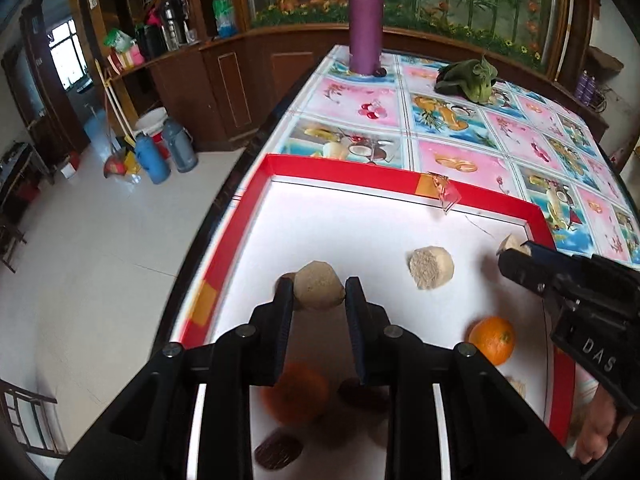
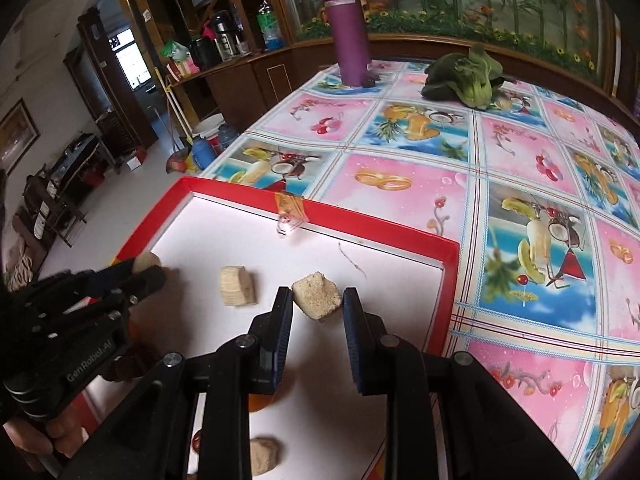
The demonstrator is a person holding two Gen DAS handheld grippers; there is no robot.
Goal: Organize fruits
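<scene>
A white board with a red border (image 1: 360, 178) (image 2: 384, 226) lies on the table. My left gripper (image 1: 318, 294) is shut on a tan chunk (image 1: 318, 290) and holds it over the board's left part. My right gripper (image 2: 316, 300) is shut on another tan chunk (image 2: 317, 298) near the board's right edge; it shows in the left wrist view (image 1: 520, 258) too. A third tan chunk (image 1: 431, 267) (image 2: 238, 290) lies between them. An orange (image 1: 492, 340) lies at the right. A blurred orange (image 1: 298, 394) and dark red dates (image 1: 278, 450) lie under the left gripper.
A purple flask (image 1: 365, 20) (image 2: 348, 30) stands at the table's far end. A green leafy vegetable (image 1: 468, 78) (image 2: 466, 76) lies at the far right. Another tan chunk (image 2: 264, 456) lies near the board's front. The table's left edge drops to the floor.
</scene>
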